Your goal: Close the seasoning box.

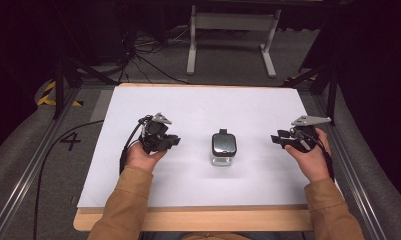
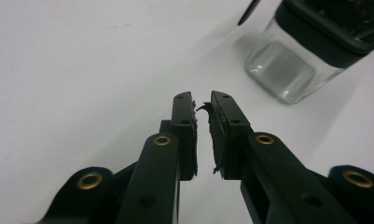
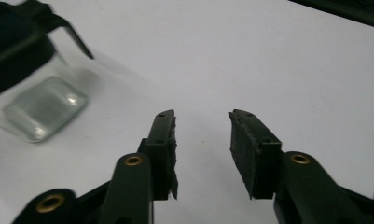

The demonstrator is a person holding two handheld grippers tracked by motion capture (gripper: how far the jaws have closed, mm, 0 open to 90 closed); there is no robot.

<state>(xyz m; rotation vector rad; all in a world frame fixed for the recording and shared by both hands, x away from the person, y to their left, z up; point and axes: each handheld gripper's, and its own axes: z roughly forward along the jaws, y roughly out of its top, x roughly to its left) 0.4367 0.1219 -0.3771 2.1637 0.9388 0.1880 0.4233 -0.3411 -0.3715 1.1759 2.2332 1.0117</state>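
Low, left claw [image 1: 174, 140], right claw [image 1: 278, 138], flanking jar [image 1: 223, 148]

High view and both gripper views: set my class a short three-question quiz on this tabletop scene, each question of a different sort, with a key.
1. True or false: the clear square glass jar with a dark lid stands on the white board between the two grippers.
2. Multiple choice: whose jaws stand wider apart? A) left gripper B) right gripper
3. Fill in: neither gripper is ____ the jar.

Key
1. True
2. B; the left jaws show only a narrow gap.
3. touching
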